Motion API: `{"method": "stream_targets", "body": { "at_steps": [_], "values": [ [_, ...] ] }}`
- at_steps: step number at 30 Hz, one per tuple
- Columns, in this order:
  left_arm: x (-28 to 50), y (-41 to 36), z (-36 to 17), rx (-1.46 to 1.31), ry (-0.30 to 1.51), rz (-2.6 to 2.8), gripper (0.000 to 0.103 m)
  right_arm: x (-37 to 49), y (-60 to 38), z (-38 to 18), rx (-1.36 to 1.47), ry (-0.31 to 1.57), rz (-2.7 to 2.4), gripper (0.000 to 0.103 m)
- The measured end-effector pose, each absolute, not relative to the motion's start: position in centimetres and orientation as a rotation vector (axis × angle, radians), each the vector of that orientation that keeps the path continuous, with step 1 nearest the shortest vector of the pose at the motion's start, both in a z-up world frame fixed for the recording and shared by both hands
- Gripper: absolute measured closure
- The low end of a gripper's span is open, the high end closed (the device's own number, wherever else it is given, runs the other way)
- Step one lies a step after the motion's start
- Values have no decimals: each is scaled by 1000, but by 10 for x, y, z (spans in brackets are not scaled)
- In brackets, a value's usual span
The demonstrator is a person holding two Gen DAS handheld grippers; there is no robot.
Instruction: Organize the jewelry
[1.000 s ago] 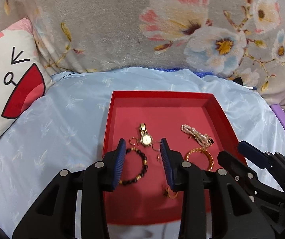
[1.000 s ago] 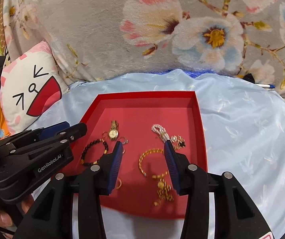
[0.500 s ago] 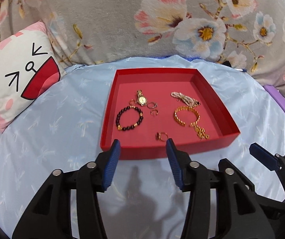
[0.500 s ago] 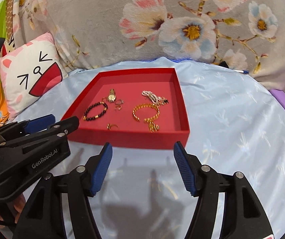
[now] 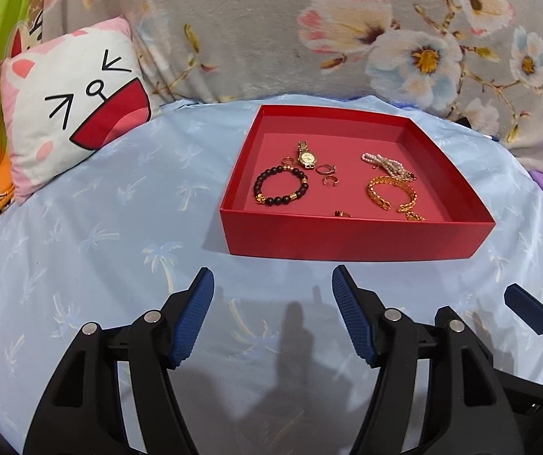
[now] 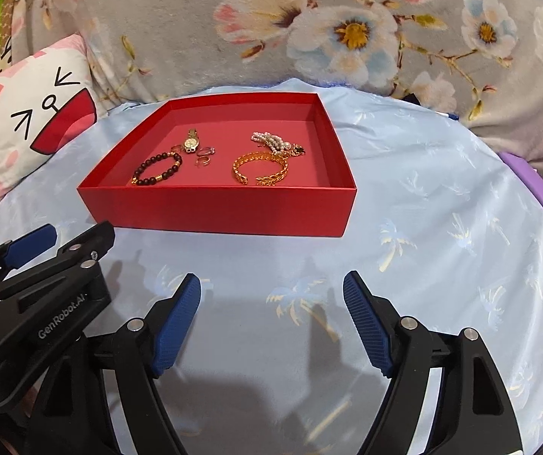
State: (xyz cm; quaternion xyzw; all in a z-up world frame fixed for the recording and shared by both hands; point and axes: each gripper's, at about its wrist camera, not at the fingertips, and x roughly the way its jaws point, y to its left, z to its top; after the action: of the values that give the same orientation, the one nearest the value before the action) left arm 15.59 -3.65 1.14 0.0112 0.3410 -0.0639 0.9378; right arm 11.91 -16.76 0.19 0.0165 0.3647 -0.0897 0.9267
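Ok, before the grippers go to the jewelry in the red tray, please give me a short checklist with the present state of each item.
1. Left gripper empty, jaws opening: ok.
2. Right gripper empty, jaws opening: ok.
3. Red tray flat on the blue sheet, in front of both grippers: ok.
4. Black bead bracelet lies apart from other pieces: ok.
5. Gold bracelet free of the pearl strand: cannot tell; they look tangled.
6. Small rings easy to pinch: cannot tell; too small.
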Motion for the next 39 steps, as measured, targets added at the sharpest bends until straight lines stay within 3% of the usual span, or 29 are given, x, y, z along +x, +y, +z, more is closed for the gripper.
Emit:
{"method": "stream_targets", "body": {
  "at_steps": [9, 12, 39],
  "values": [
    [164, -35, 9, 75, 688, -65, 30, 124, -174, 0, 49, 751, -237, 28],
    [163, -38, 8, 97, 688, -64, 20, 125, -174, 0, 44, 752, -244, 28],
    [166, -45, 4, 141, 711, -35, 19, 125, -176, -1, 40, 757, -259, 27]
  ]
}}
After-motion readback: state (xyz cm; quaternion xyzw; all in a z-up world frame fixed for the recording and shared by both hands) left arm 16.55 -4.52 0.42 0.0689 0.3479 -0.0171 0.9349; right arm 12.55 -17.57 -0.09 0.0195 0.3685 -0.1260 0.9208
